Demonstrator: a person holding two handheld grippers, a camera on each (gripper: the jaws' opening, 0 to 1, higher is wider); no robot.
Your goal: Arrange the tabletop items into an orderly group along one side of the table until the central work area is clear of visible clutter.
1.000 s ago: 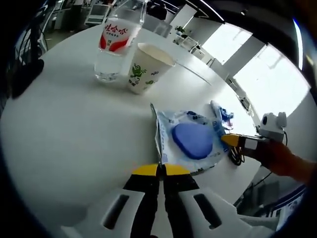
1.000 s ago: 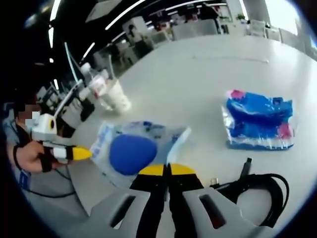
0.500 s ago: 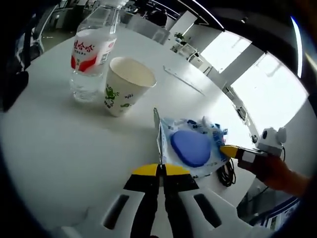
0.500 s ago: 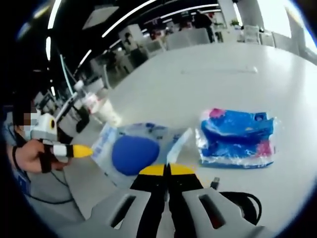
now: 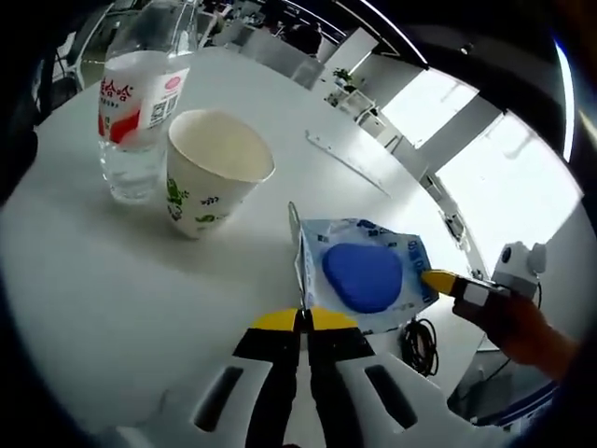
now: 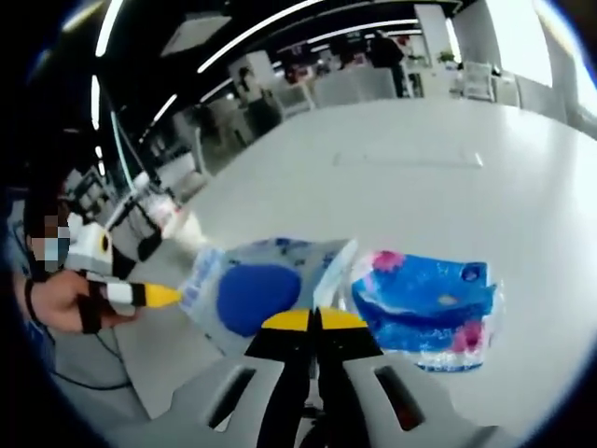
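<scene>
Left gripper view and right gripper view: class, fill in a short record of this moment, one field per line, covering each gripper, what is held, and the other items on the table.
left gripper: shut on one edge of the wipes pack
right gripper: shut on the opposite edge of the pack
wipes pack: flat pouch with a blue oval lid, held between both grippers
paper cup: upright, empty, beside the bottle
water bottle: upright, red label
tissue packet: blue and pink, lying flat next to the pack
black cable: coiled near the table edge
table: white
</scene>
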